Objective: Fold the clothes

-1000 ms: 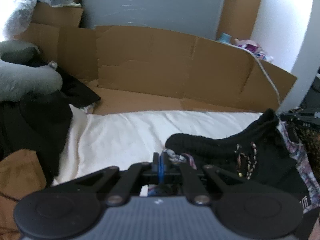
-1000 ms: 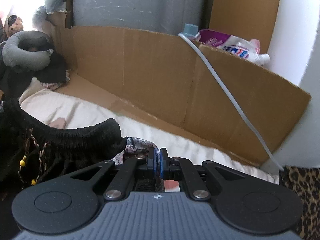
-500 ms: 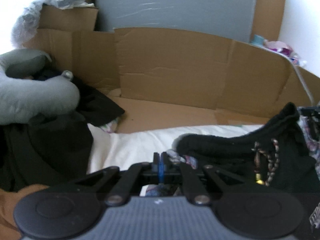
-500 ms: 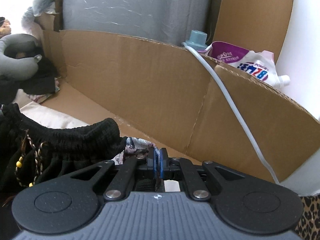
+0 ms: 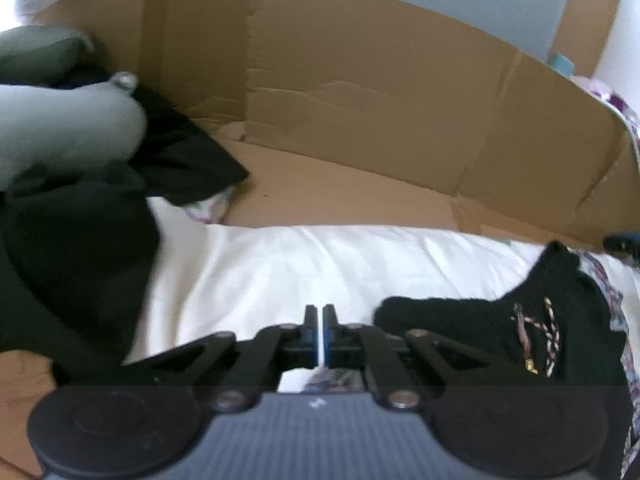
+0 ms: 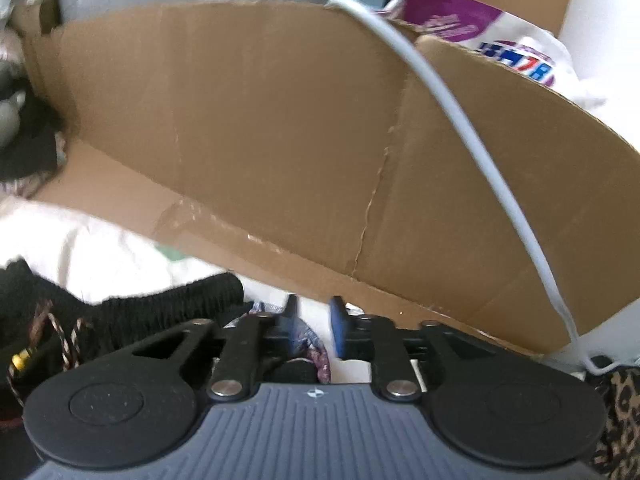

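Right gripper [image 6: 312,328]: jaws are opening, the 2 blue pads standing apart; a scrap of patterned fabric [image 6: 310,346] is lying between them against the left pad, no longer pinched, so it looks like a release after setting the cloth down.
Left gripper [image 5: 319,330]: fingers are pressed almost together with only a thin slit showing; nothing is visibly clamped at the tips, though printed cloth is sitting just beneath them.
Black garment [image 5: 492,332]: lying on the white sheet [image 5: 280,276] just right of the left tool, its ribbed waistband and braided drawstring [image 5: 548,332] facing up; in the right view it is spreading left of the tool.
Cardboard wall [image 6: 280,140]: standing ahead of both tools, fencing the folding area.
Judgement: the garment is being laid flat, probably ready for a fold.
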Demonstrator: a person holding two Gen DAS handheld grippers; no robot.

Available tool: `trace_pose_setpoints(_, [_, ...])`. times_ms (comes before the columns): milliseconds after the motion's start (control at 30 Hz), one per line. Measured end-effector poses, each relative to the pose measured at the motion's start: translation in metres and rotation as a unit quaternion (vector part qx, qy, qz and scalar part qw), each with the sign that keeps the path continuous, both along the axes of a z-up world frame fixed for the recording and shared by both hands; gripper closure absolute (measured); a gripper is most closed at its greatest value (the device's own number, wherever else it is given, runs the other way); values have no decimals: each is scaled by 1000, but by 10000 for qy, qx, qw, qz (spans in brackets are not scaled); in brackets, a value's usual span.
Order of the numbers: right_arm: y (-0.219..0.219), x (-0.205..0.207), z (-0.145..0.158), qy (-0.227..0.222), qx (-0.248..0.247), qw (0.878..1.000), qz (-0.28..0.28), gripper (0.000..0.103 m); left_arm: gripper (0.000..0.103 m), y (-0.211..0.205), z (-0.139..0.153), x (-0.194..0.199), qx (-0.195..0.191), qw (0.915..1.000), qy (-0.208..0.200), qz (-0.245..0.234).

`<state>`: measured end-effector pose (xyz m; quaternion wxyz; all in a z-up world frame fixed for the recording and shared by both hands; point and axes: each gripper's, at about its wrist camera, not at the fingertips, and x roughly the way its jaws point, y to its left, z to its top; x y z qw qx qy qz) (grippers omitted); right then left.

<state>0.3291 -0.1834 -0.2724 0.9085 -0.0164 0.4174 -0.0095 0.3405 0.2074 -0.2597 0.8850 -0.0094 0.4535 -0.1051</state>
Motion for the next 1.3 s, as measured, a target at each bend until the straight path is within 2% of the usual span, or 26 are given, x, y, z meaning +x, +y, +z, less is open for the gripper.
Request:
trace_pose_setpoints(100, [-5, 5, 0, -113, 306, 9995, 41, 48, 96, -9, -8, 6, -8, 9999, 100, -80])
trace_pose_setpoints(167, [-3, 11, -6, -6, 437, 9989, 164, 43, 86, -14, -15, 10, -76, 9996, 200, -193])
trace_pose_setpoints(267, [13, 22, -23, 304, 299, 9981, 439, 40, 69, -23, -28, 10, 198, 9988, 306, -330])
trace_pose_setpoints(400, [28, 26, -51, 730, -170, 9944, 743, 39, 69, -24, -42, 5, 164, 9980, 477, -382])
trace_pose_setpoints(467, [30, 23, -57, 736, -292, 9928, 902, 40, 71, -25, -46, 1, 178, 9975, 483, -485])
trace_pose_setpoints(500, [31, 21, -58, 702, -308, 9923, 978, 42, 74, -27, -48, -1, 223, 9971, 465, -565])
trace_pose_setpoints(533, [32, 20, -58, 666, -317, 9917, 1052, 48, 82, -28, -48, -3, 219, 9966, 465, -636])
trace_pose_setpoints(567, [33, 19, -59, 631, -325, 9911, 1127, 68, 90, -29, -48, -3, 184, 9962, 492, -689])
trace_pose_setpoints(600, [34, 18, -59, 660, -297, 9899, 1219, 88, 91, -32, -47, -3, 221, 9958, 504, -734])
trace_pose_setpoints(667, [42, 17, -59, 648, -407, 9880, 1345, 95, 96, -39, -44, -6, 394, 9945, 429, -875])
trace_pose_setpoints(733, [46, 14, -53, 506, -492, 9878, 1391, 97, 97, -42, -39, -9, 497, 9934, 316, -985])
trace_pose_setpoints(800, [44, 13, -45, 327, -425, 9901, 1299, 97, 98, -37, -28, -13, 457, 9948, 17, -907])
trace_pose_setpoints(933, [43, 16, -30, 12, -303, 9924, 1192, 98, 98, -22, -8, -12, 501, 9960, -473, -571])
trace_pose_setpoints(1067, [54, 22, -20, -197, -319, 9941, 1016, 98, 98, -21, 2, -3, 616, 9951, -736, -239])
trace_pose_setpoints(1167, [62, 29, -17, -240, -389, 9954, 842, 97, 98, -25, -3, 10, 799, 9940, -746, 41])
trace_pose_setpoints(1267, [70, 43, -36, 279, -420, 9956, 792, 95, 94, -35, -27, 25, 1130, 9932, -184, 201])
trace_pose_setpoints(1300, [73, 49, -43, 461, -428, 9950, 776, 87, 90, -39, -33, 26, 1297, 9911, -109, 284])
